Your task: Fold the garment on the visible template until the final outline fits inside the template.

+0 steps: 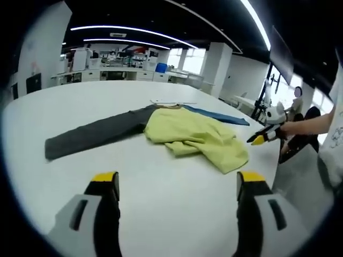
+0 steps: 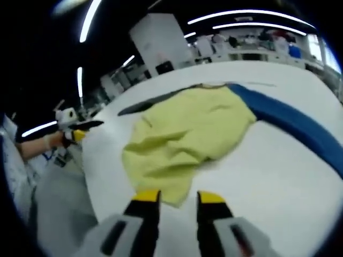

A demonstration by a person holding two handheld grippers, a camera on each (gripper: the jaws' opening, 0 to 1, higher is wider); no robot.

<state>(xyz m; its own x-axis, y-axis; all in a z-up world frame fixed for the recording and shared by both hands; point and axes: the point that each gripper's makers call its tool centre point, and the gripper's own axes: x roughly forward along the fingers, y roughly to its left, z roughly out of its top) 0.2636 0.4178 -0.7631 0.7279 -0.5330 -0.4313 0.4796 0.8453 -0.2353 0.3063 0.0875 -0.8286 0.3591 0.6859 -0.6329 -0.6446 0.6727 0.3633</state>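
no readable text, labels, brands or numbers anywhere. background shelving beyond the jaws is too small and blurred to make out any signs.

Soft, matt, rumpled yellow-green cloth garment [image 1: 195, 136] on smooth, faintly sheened white table [image 1: 161, 209]. At its 9 o'clock, flat matt dark grey strip [image 1: 94, 134]; at 1 o'clock, matt blue strip [image 2: 300, 126]. Yellow-tipped, hard plastic-looking left gripper [image 1: 177, 187].

Bright, even light from ceiling strip lamps [image 1: 134, 29] above the white table [image 1: 161, 214]; shadows faint. Windows behind glare. Right gripper view softly blurred; fisheye bending toward edges.
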